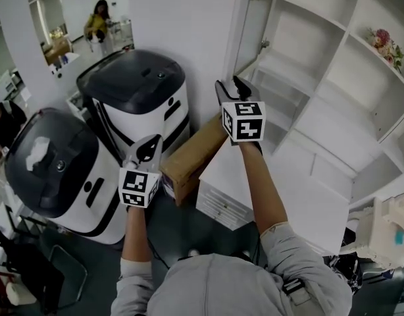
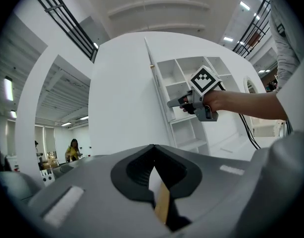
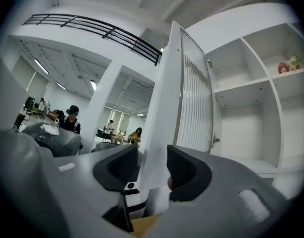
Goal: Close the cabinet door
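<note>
Standing before tall white open-shelf cabinet (image 1: 320,120), both arms out. Holding R gripper (image 1: 231,87) just above centre of head view, aimed toward 12 o'clock at slim white cabinet door w/ ribbed panel (image 1: 239,28). Door seen edge-on there, swung open, just beyond gripper tips. In right gripper view, R gripper (image 3: 153,157) jaws spread wide, gripping nothing. Free edge of cabinet door (image 3: 191,98) lined up in gap btwn them, pads not pressing on it. Holding L gripper (image 1: 147,151) lower, at 8 o'clock from R gripper, well apart from door. In left gripper view, L gripper (image 2: 153,150) jaws closed tip to tip, nothing btwn. Brown cardboard box (image 1: 189,160) at 6 o'clock from door, btwn the two grippers. Two rounded white-and-black machines (image 1: 139,94) at 9 o'clock. Small pink flower bunch (image 1: 385,43) on shelf at 2 o'clock.
</note>
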{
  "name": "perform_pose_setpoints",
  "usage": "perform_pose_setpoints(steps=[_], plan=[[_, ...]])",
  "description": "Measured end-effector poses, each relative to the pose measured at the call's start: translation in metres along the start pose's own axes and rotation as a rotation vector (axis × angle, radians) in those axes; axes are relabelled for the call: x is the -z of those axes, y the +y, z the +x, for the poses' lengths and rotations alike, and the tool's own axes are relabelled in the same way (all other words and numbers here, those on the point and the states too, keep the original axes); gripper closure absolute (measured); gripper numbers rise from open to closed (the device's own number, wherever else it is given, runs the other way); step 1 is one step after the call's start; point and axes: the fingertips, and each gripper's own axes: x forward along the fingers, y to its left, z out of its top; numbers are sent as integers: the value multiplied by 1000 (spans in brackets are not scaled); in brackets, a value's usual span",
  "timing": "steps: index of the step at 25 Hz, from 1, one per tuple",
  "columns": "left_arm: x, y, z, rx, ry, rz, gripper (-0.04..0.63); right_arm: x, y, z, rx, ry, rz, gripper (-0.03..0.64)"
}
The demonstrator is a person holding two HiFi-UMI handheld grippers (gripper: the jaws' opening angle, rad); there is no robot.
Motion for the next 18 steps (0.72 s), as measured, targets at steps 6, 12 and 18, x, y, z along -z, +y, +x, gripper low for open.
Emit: perform_pose_setpoints(steps=[6,12,18], plan=[[5,0,2,-21,-4,-3,578,3,-1,9,-26,15,-28,465],[6,-15,16,-11,2,-39,578,3,-2,6,-103,11,13,463],[4,-26,31,-10,-8,-89,578,7,-19,-3,-139,28,76,368]])
